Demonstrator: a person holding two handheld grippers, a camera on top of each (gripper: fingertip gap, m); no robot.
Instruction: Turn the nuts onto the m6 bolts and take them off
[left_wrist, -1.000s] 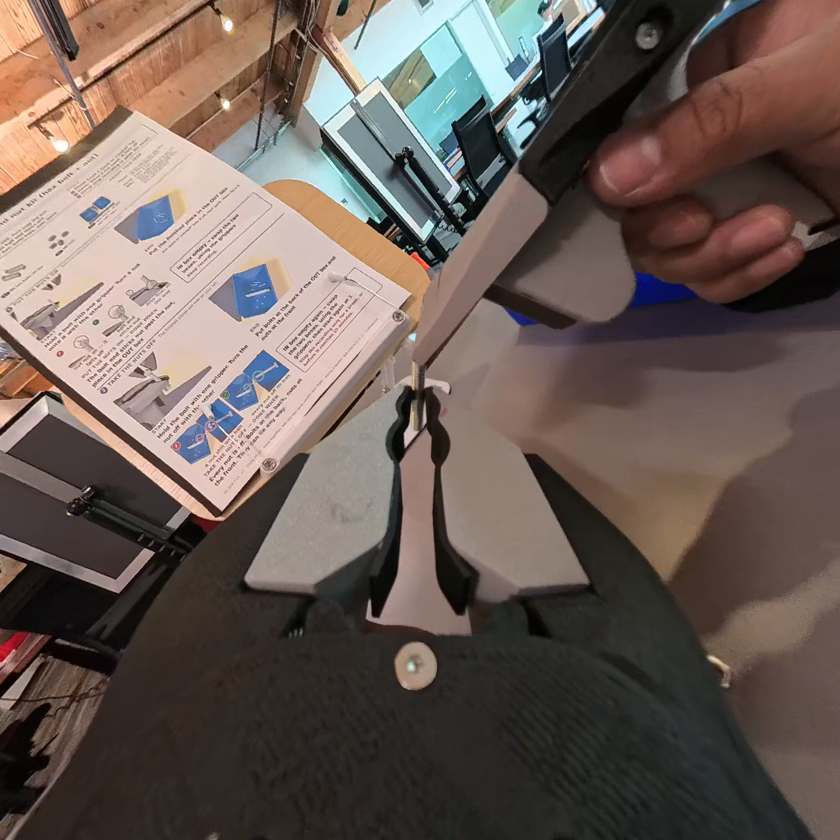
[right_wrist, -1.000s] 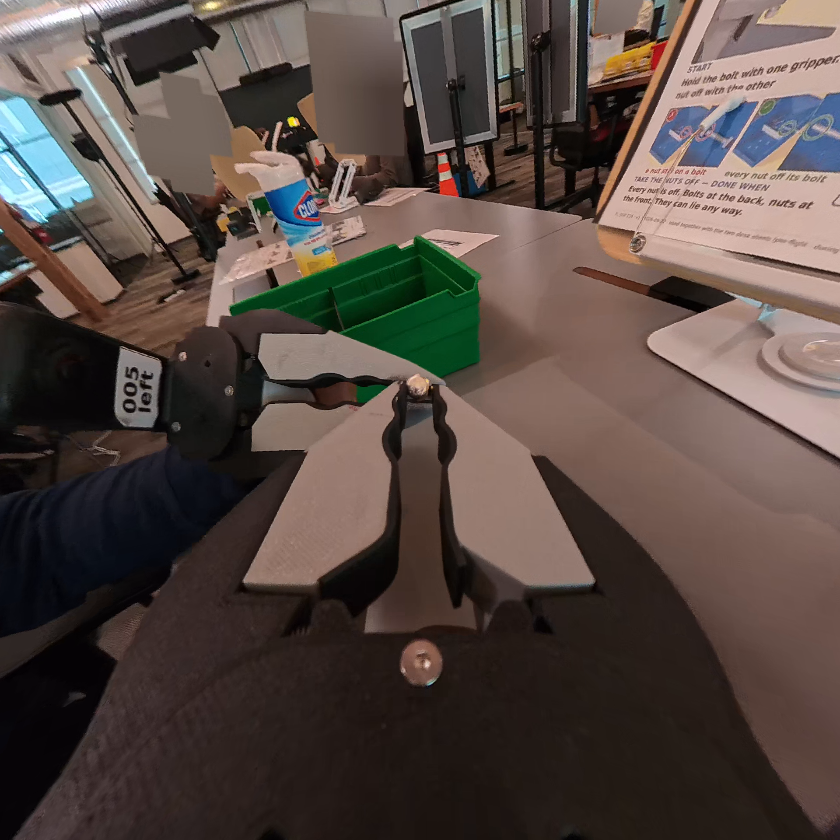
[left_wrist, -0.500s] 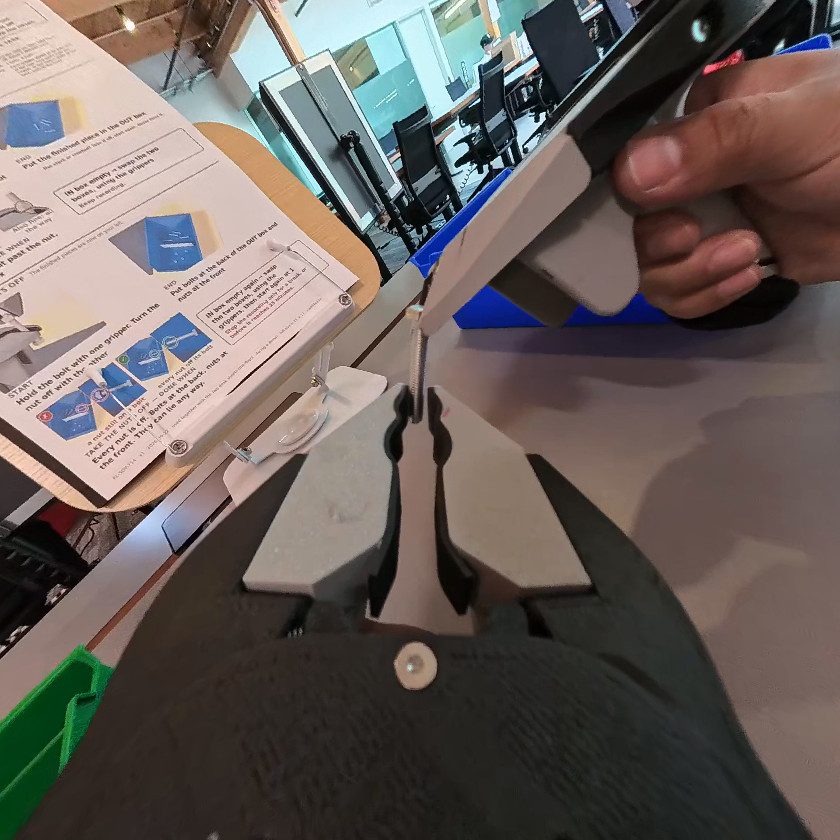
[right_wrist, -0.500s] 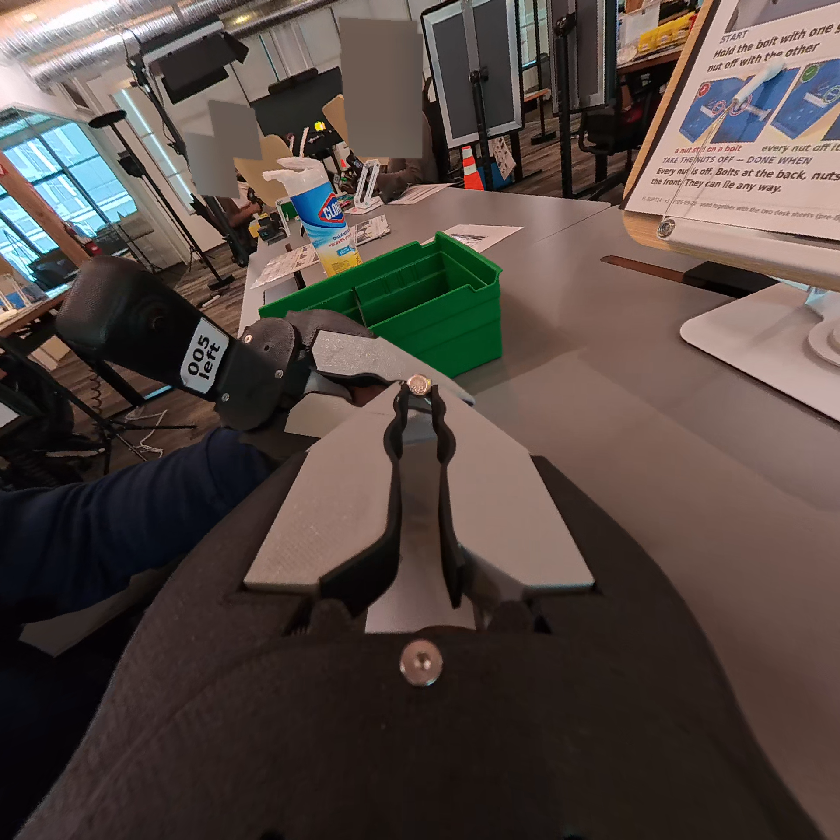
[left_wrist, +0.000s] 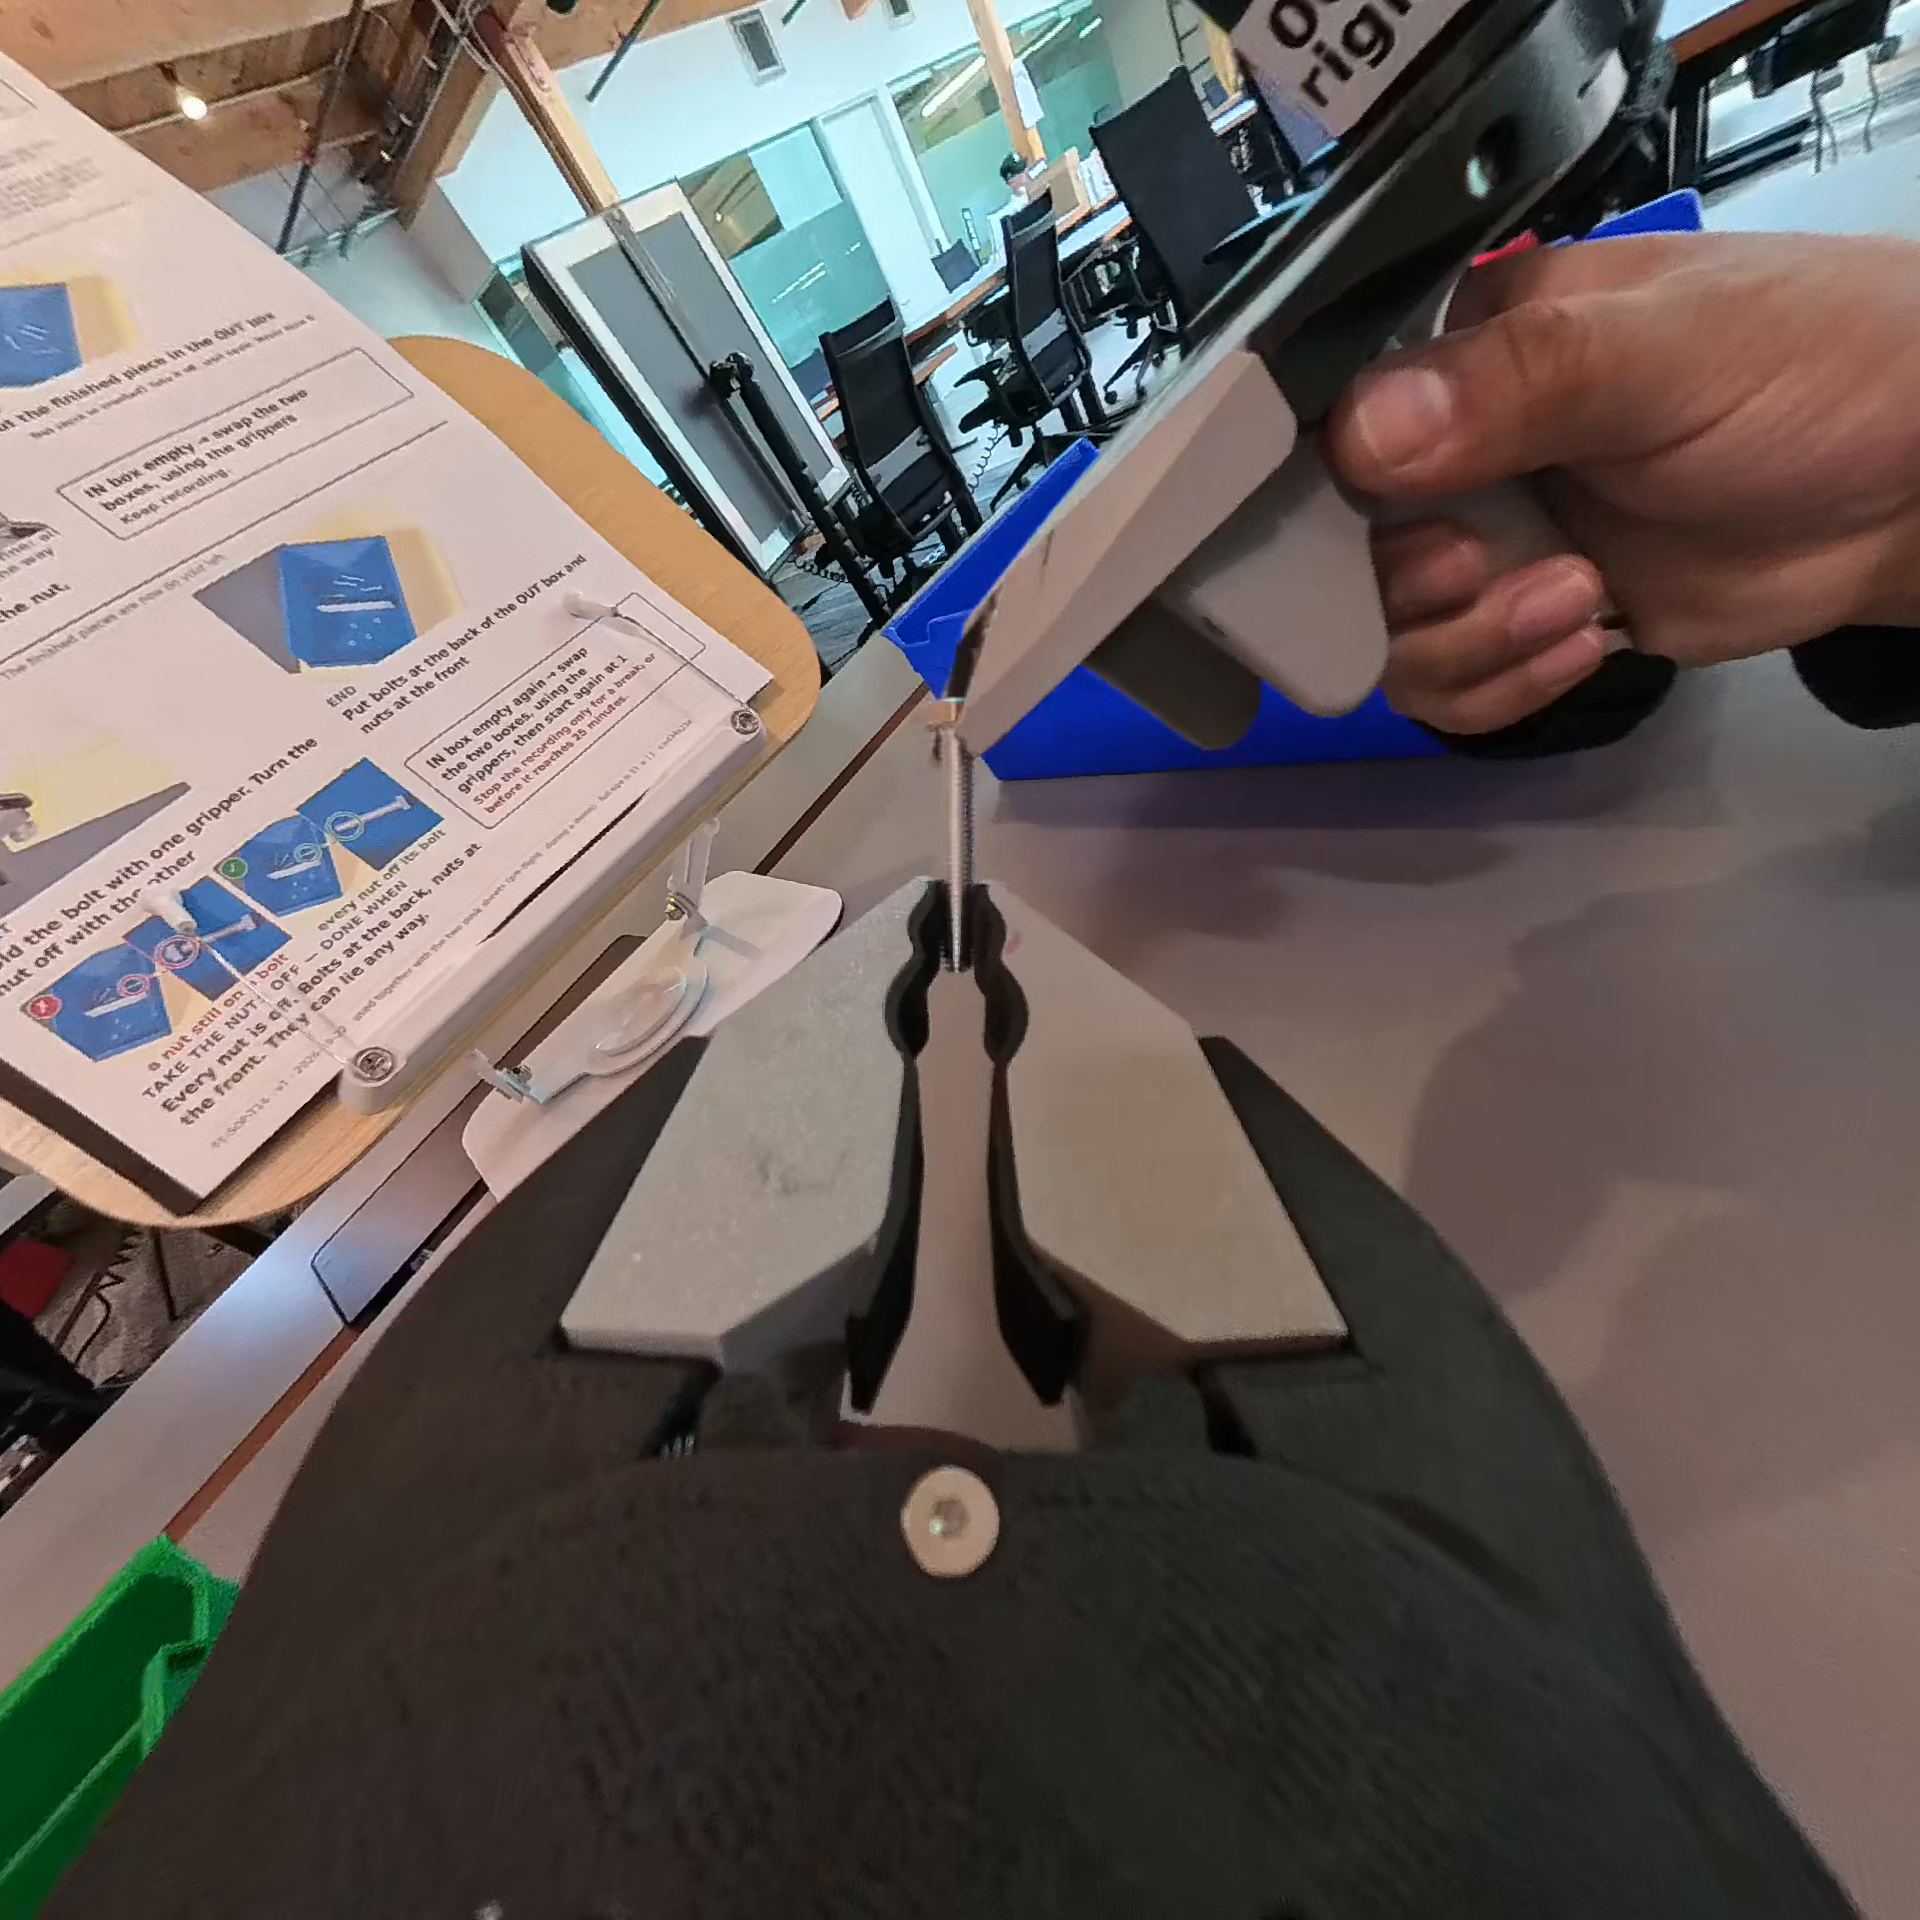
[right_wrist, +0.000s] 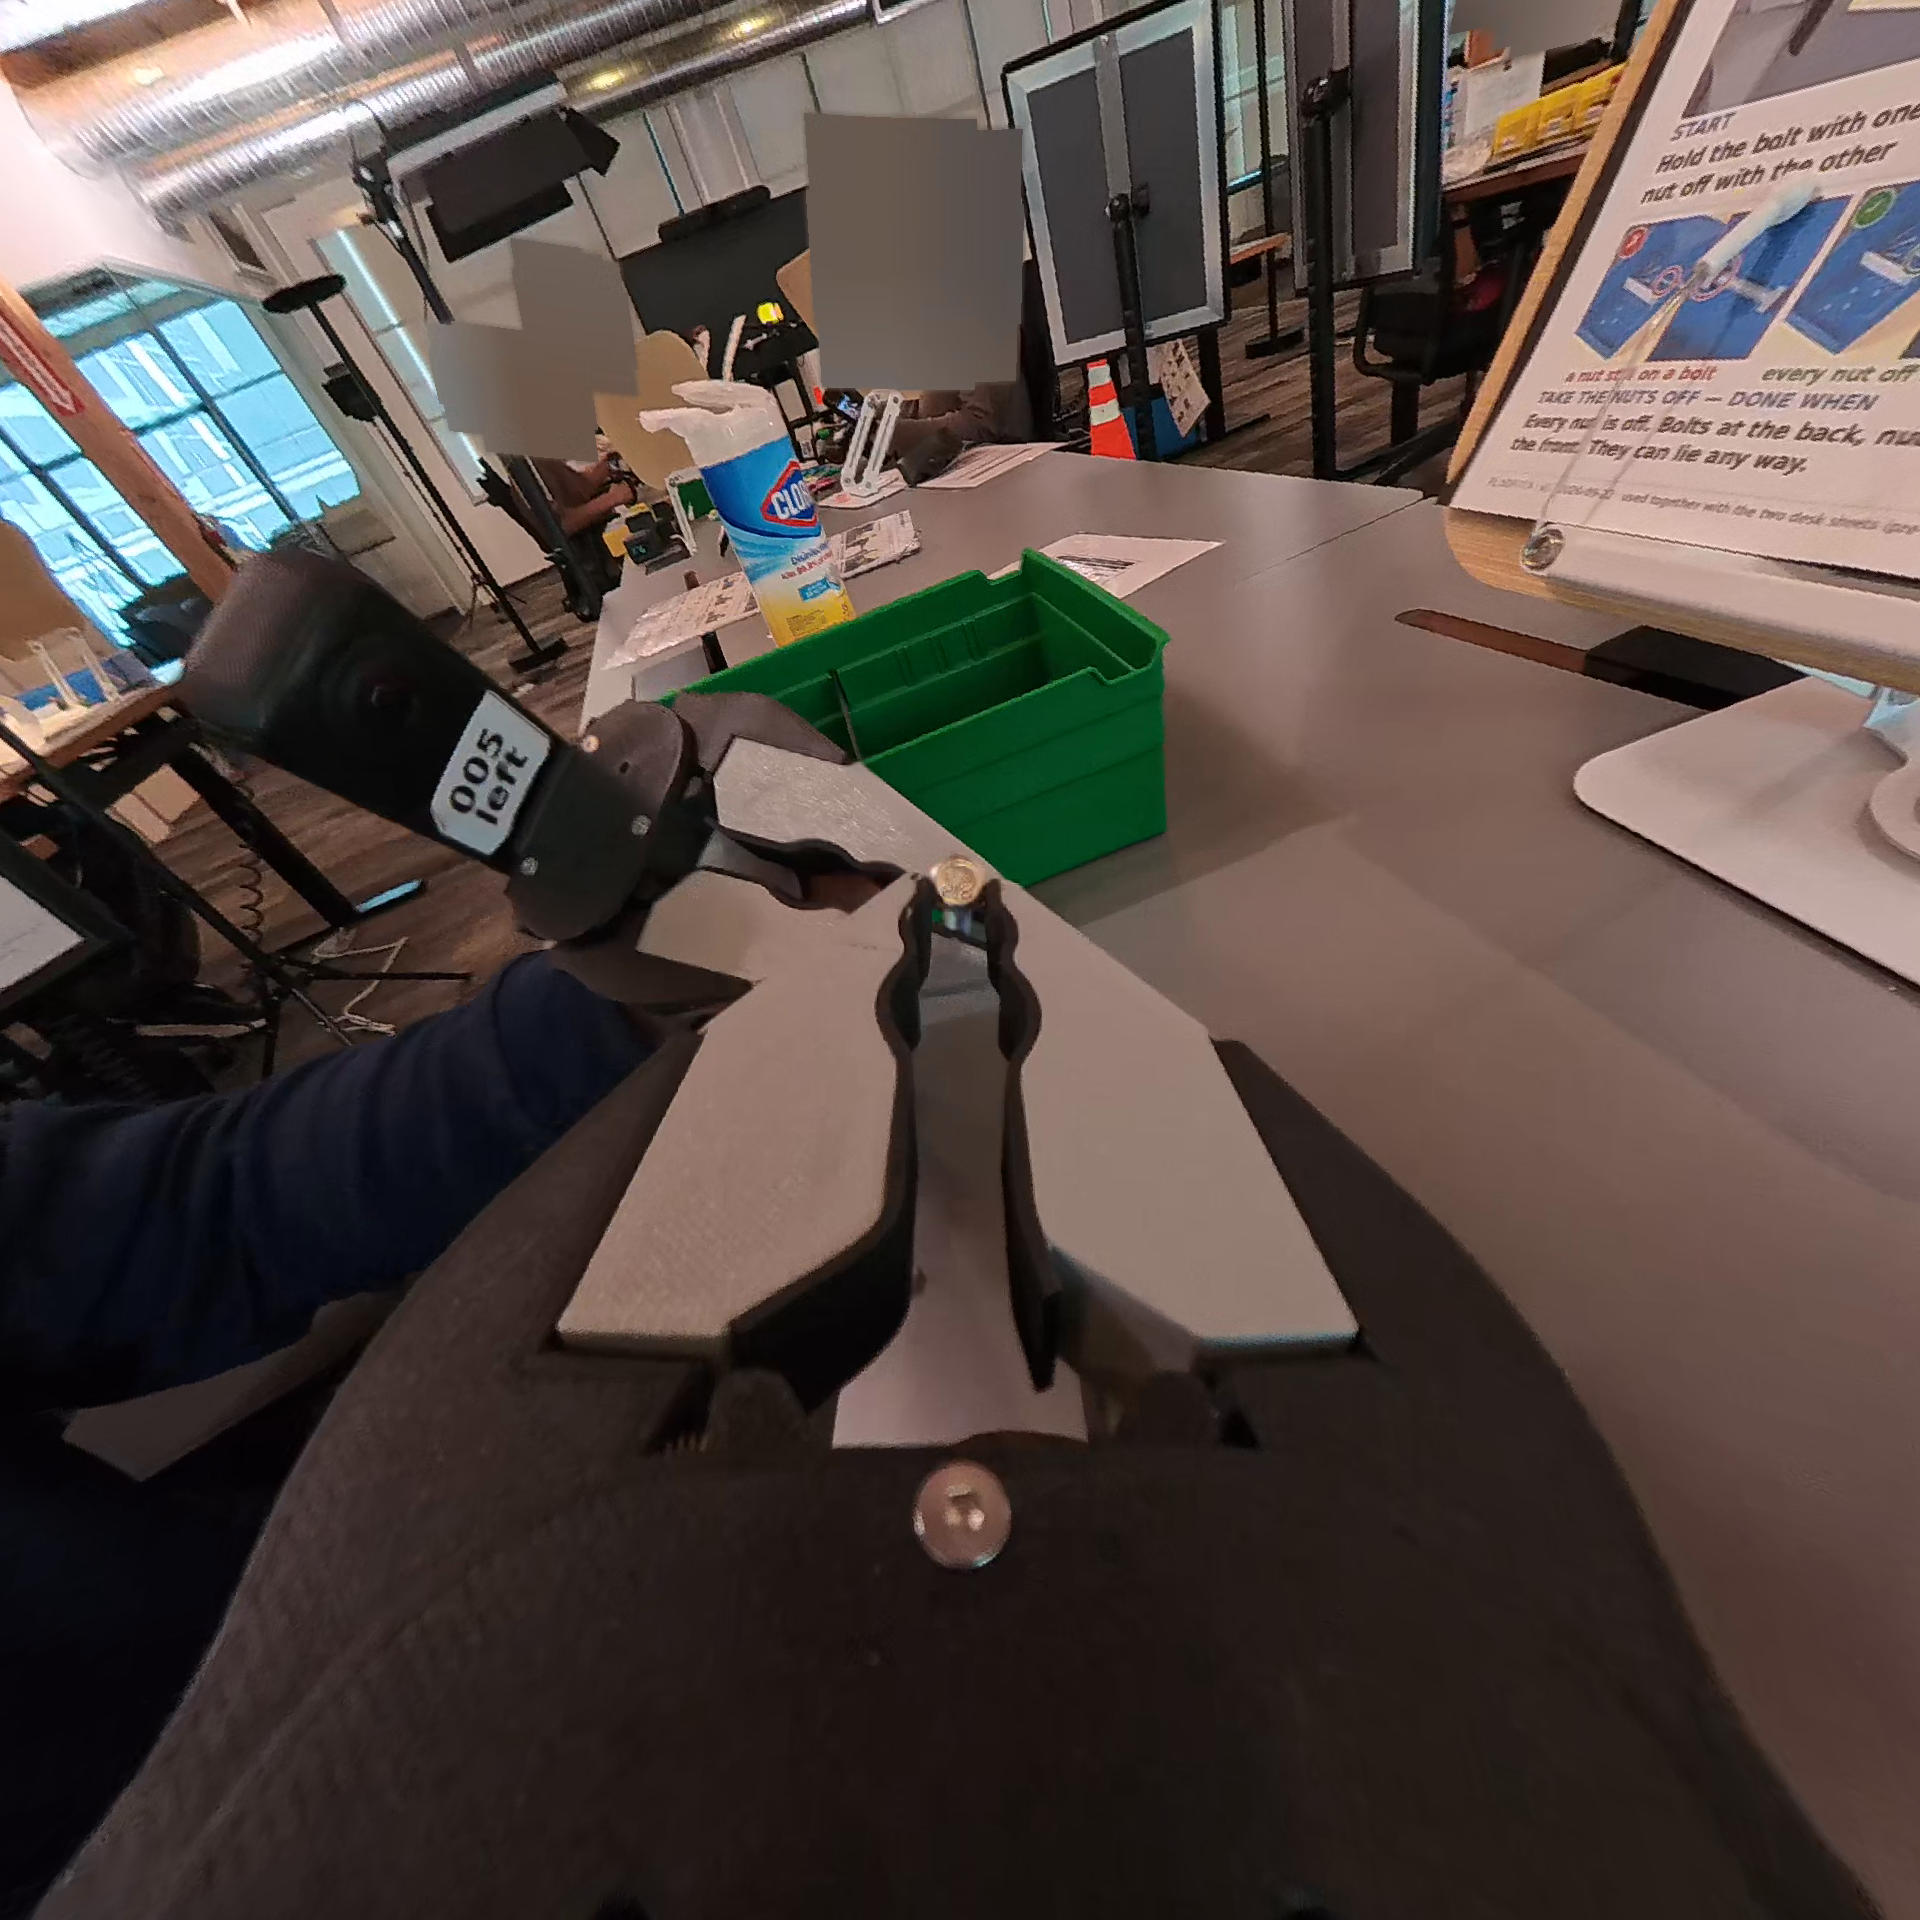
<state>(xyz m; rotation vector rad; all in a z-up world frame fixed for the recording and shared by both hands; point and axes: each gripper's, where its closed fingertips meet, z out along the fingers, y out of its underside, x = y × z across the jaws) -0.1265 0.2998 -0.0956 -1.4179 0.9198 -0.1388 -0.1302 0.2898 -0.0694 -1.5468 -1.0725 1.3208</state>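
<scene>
In the left wrist view, my left gripper (left_wrist: 954, 940) is shut on the lower threaded end of a thin silver bolt (left_wrist: 956, 821). The bolt stands upright above the grey table (left_wrist: 1455, 1039). My right gripper (left_wrist: 961, 707), held by a hand (left_wrist: 1662, 468), comes in from the upper right and pinches the bolt's top end. In the right wrist view, my right gripper (right_wrist: 956, 914) is shut just behind the round bolt head (right_wrist: 956, 881). The left gripper (right_wrist: 873, 878) reaches in from the left. No nut shows clearly in either view.
A blue bin (left_wrist: 1143, 717) stands behind the bolt. A green bin (right_wrist: 997, 717) sits on the table to the left, with a spray bottle (right_wrist: 774, 530) behind it. An instruction board on a white stand (left_wrist: 312, 675) stands at the table's far edge.
More of the bolt's shaft shows between the two grippers than before. The left wrist view has tipped down towards the table, and the left gripper's handle has risen in the right wrist view.
</scene>
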